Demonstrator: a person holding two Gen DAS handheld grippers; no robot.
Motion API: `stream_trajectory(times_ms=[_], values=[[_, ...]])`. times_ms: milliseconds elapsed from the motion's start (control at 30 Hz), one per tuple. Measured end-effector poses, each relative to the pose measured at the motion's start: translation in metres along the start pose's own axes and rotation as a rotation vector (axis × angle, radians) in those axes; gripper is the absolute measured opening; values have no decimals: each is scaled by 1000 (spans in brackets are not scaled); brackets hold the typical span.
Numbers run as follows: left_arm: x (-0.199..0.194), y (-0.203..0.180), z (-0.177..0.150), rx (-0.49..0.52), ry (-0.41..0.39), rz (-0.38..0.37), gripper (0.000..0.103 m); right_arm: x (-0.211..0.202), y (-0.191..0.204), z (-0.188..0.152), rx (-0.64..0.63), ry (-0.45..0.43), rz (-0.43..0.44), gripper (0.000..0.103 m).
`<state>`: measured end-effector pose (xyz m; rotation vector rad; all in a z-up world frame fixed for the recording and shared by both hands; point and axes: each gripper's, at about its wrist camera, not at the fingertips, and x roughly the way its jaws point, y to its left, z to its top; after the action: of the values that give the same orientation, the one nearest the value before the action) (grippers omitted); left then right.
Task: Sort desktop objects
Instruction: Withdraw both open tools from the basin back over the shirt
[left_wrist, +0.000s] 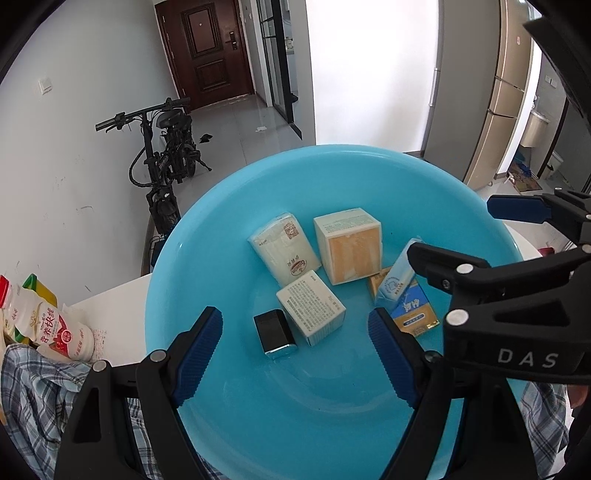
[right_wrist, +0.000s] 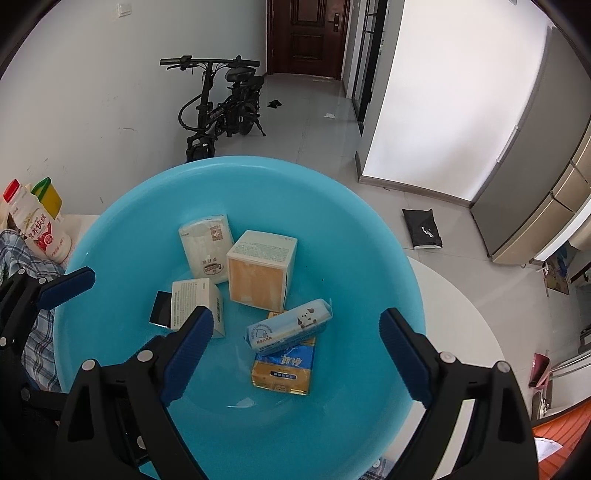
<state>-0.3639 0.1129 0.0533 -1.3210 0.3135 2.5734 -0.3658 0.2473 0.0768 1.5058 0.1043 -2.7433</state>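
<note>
A round blue basin (left_wrist: 229, 206) (right_wrist: 369, 229) holds several small items: a white tissue pack (left_wrist: 282, 249) (right_wrist: 207, 249), an orange-faced white box (left_wrist: 349, 245) (right_wrist: 260, 275), a printed white box (left_wrist: 312, 308) (right_wrist: 195, 301), a small black box (left_wrist: 275, 334) (right_wrist: 160, 308), a light blue tissue pack (left_wrist: 395, 280) (right_wrist: 291, 326) lying on a blue-and-gold pack (left_wrist: 415, 314) (right_wrist: 286, 365). My left gripper (left_wrist: 295, 354) is open and empty above the basin. My right gripper (right_wrist: 295, 358) is open and empty above it too, and shows at the right of the left wrist view.
White drink bottles (left_wrist: 48, 325) (right_wrist: 40, 230) and a yellow carton (right_wrist: 50, 197) stand left of the basin, beside plaid cloth (left_wrist: 33, 391) (right_wrist: 14, 251). The basin sits on a white round table (right_wrist: 458, 306). A black bicycle (right_wrist: 221, 107) leans against the far wall.
</note>
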Motion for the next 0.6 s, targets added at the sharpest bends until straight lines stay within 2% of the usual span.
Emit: stream_trajectory(times_ms=[600], values=[[-51, -12, -19, -19, -43, -10, 83, -60, -3, -28, 6, -61, -1, 91]])
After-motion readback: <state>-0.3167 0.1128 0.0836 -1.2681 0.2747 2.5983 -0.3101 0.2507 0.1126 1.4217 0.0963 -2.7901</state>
